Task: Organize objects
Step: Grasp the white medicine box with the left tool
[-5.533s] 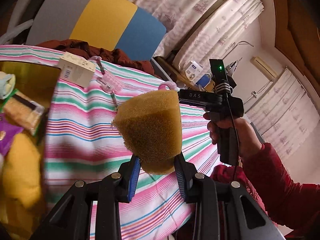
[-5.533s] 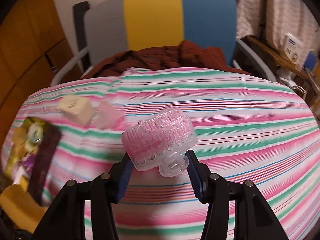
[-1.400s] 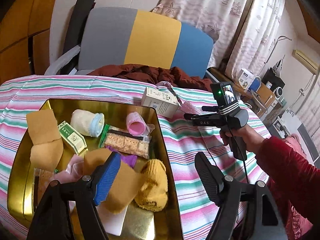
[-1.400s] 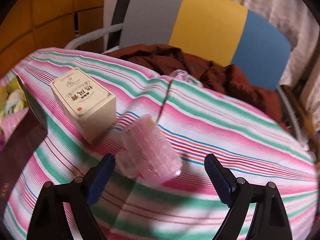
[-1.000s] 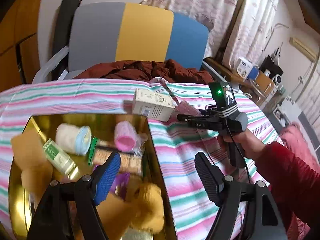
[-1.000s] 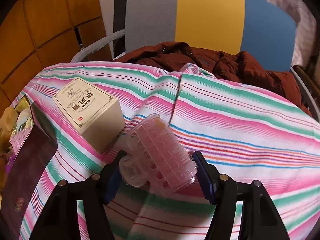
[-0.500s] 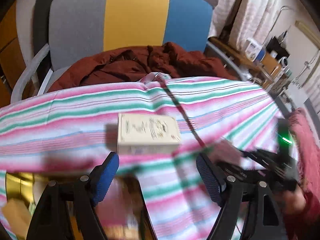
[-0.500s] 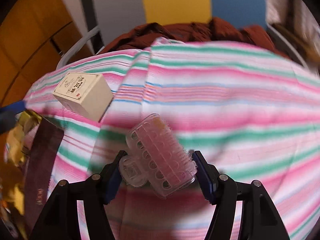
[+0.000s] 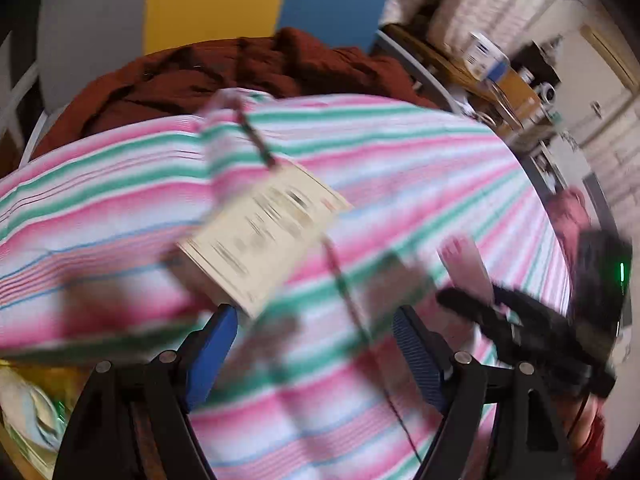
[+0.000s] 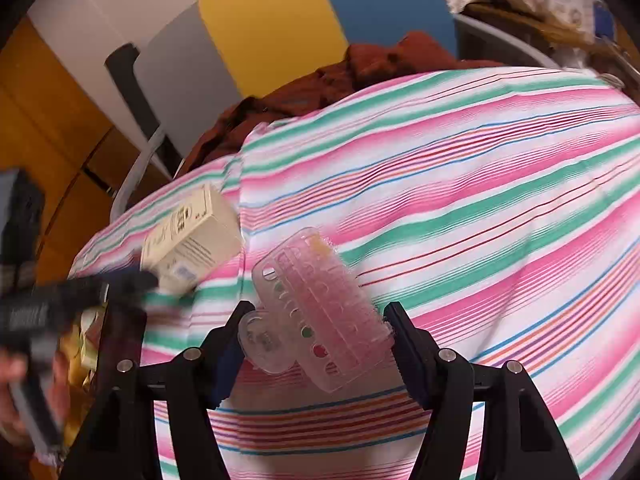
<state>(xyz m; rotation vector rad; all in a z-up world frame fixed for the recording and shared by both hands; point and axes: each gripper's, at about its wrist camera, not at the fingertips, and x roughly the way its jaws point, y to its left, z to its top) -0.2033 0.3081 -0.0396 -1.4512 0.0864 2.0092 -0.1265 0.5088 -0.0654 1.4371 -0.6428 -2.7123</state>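
A striped cloth point(image 10: 480, 184) in pink, green and white covers the table, with a grey, yellow and blue chair back point(image 10: 256, 36) and a heap of rust-brown clothing point(image 9: 224, 72) behind it; at the far left edge of the right wrist view a sliver of the golden tin point(image 10: 86, 344) shows, its contents too blurred to name. Just right of that lies the cream box point(image 10: 192, 240), tilted on the cloth; the left gripper point(image 9: 314, 344) hangs in front of it with its blue pads spread wide and nothing between them, the near pad close to the box's lower corner, though blur hides whether they touch. Further right, the right gripper point(image 10: 314, 344) is clamped on the pink hair roller point(image 10: 320, 308), its pads pressed on both sides and the roller seemingly lifted clear of the cloth.

By my judgement the step in hand is twofold: the roller is being carried toward the tin, while the left tool lines up on the box; the next move calls for the left pads to straddle the box squarely before closing, since it sits askew, and for the roller to be taken leftward over the tin's wall.

The box bears dark printing and a barcode-like patch on its end; none of it can be read through the blur, and no brand is legible anywhere.
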